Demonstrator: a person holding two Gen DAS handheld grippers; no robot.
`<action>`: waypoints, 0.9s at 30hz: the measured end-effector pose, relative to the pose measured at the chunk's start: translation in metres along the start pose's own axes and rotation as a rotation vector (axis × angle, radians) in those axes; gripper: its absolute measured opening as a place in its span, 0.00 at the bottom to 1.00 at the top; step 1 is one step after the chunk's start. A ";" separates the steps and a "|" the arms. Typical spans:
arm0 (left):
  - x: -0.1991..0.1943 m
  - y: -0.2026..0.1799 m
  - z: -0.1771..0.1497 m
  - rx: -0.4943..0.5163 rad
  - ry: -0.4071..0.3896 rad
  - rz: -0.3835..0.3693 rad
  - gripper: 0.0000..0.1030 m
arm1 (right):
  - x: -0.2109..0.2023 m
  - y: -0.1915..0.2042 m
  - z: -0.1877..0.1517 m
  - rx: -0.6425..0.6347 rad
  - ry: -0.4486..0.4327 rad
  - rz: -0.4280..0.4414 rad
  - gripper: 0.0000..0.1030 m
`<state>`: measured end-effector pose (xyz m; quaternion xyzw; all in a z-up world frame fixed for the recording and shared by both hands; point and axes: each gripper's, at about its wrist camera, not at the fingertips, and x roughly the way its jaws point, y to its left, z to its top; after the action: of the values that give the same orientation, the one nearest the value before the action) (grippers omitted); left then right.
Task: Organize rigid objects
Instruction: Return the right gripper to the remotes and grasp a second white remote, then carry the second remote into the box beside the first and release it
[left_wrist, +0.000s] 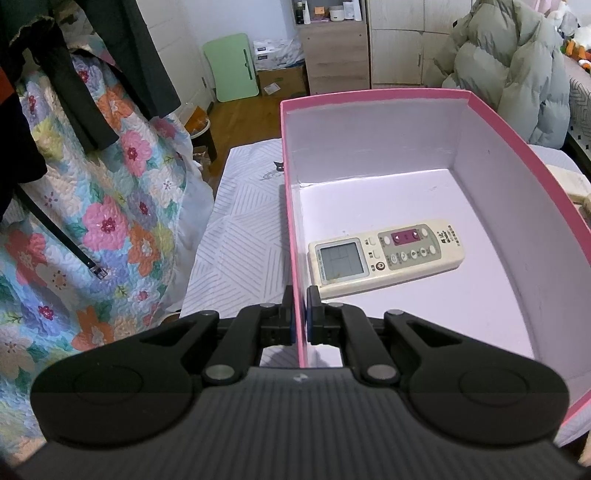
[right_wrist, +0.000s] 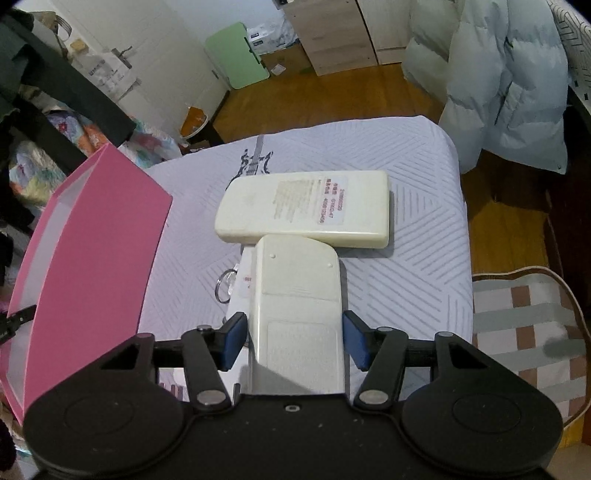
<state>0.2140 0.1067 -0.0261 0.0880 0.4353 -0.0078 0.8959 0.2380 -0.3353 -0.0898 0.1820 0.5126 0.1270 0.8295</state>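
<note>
Pink cardboard box (left_wrist: 436, 94), white inside, sits on the striped white counter cover (left_wrist: 240, 236), ahead and to the right of the left hand-held gripper (left_wrist: 300, 314). That gripper's fingers are pressed nearly together, pinching the box's left wall: one finger outside, one inside. Same box in the right wrist view (right_wrist: 96, 236) stands off to the left of the right hand-held gripper (right_wrist: 295, 338).

Counter (right_wrist: 413, 258) in the right view carries the loose items, straight ahead of the right hand-held gripper. Cream remote, face down with a label (right_wrist: 306, 208), lies crosswise at the far side. A second cream remote, back side up (right_wrist: 297, 314), runs lengthwise between the right gripper's blue pads (right_wrist: 233, 339), its far end touching or overlapping the crosswise one. Pads sit at either side of it; left pad shows a thin gap, right pad is at the edge, so firm contact cannot be told. A white flat item (right_wrist: 242, 280) lies partly under this remote, with a metal ring (right_wrist: 223, 286) just left of it.

Inside the box, just ahead-right of the left gripper's fingers, lies a cream remote with screen and buttons up (left_wrist: 384, 256), flat on the box floor, near the left wall.
</note>
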 end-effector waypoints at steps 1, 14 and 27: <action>0.000 0.000 0.000 0.000 -0.001 0.000 0.04 | 0.000 -0.004 0.001 0.025 -0.005 0.012 0.61; -0.002 -0.001 0.000 -0.008 -0.003 0.005 0.04 | -0.033 0.025 -0.007 -0.059 -0.131 -0.036 0.57; -0.005 0.000 0.001 -0.018 -0.031 -0.001 0.04 | -0.090 0.098 -0.032 -0.293 -0.285 -0.068 0.57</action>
<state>0.2116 0.1063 -0.0217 0.0795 0.4215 -0.0055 0.9033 0.1668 -0.2775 0.0114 0.0583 0.3720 0.1451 0.9150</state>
